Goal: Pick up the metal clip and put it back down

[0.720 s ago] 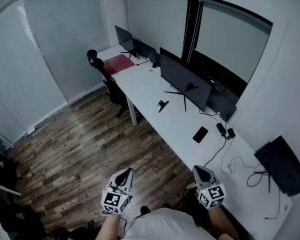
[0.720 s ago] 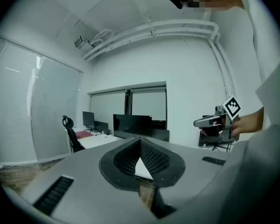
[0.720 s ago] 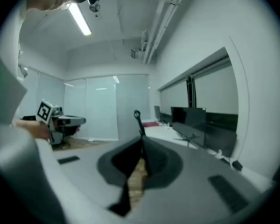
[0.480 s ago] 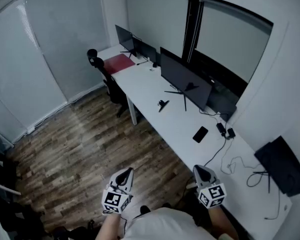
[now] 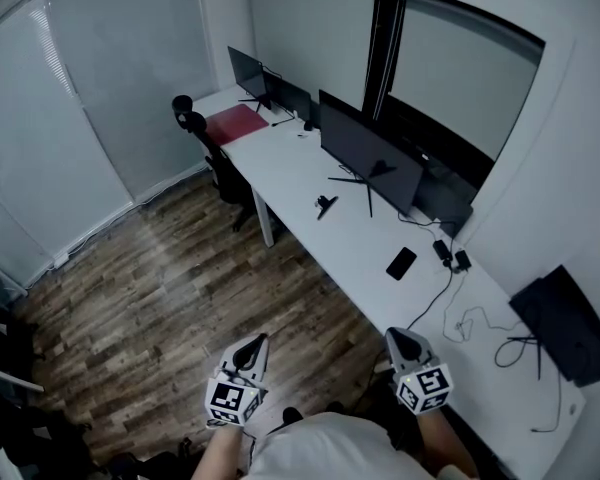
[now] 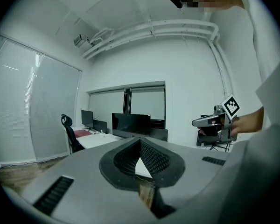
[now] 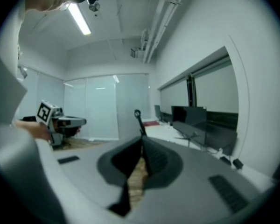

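A small dark clip (image 5: 326,206) lies on the long white desk (image 5: 300,183), just in front of the nearest monitor's stand. Both grippers are held low and close to the person's body, far from the clip and off the desk's near end. My left gripper (image 5: 252,343) is over the wooden floor; in its own view its jaws (image 6: 140,141) meet with nothing between them. My right gripper (image 5: 398,338) hangs beside the desk's edge, and its jaws (image 7: 141,136) are likewise together and empty. Each gripper shows in the other's view, the right gripper (image 6: 198,122) and the left gripper (image 7: 79,122).
On the desk are several dark monitors (image 5: 370,158), a black phone (image 5: 401,263), a red pad (image 5: 237,125), and cables and plugs (image 5: 450,258) at the near end. A black office chair (image 5: 205,148) stands at the desk's left side. Wooden floor (image 5: 150,308) lies to the left.
The head view has shifted very slightly, so the desk things sit a touch higher in the picture. Both grippers hold their places.
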Available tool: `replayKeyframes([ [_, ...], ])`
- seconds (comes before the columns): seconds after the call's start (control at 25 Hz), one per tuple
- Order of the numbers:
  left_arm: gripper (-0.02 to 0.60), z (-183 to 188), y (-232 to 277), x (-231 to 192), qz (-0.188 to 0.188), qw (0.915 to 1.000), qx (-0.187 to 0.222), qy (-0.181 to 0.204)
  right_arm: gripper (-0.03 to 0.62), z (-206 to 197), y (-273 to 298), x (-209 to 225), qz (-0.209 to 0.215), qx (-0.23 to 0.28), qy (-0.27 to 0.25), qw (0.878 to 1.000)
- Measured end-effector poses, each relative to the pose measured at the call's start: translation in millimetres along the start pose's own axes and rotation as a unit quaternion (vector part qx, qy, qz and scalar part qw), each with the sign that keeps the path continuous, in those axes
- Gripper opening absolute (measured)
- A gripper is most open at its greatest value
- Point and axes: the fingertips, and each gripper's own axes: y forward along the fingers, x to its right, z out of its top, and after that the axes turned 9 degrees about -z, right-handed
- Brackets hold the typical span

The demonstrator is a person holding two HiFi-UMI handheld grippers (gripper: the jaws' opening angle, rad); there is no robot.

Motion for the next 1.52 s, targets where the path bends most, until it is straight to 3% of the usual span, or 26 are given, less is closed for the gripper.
replayKeyframes([
  [0.96,0.031,-32,-52,-37,-0.024,0.9993,-0.018,-0.024,0.034,-16,2,-63,-0.027,-0.023,0.0,0.999],
  [1.52,0.031,-34,-17,-66,-0.02,0.9992,-0.02,-0.028,0.034,-18,53,-48,-0.016,-0.03,0.002,0.999],
])
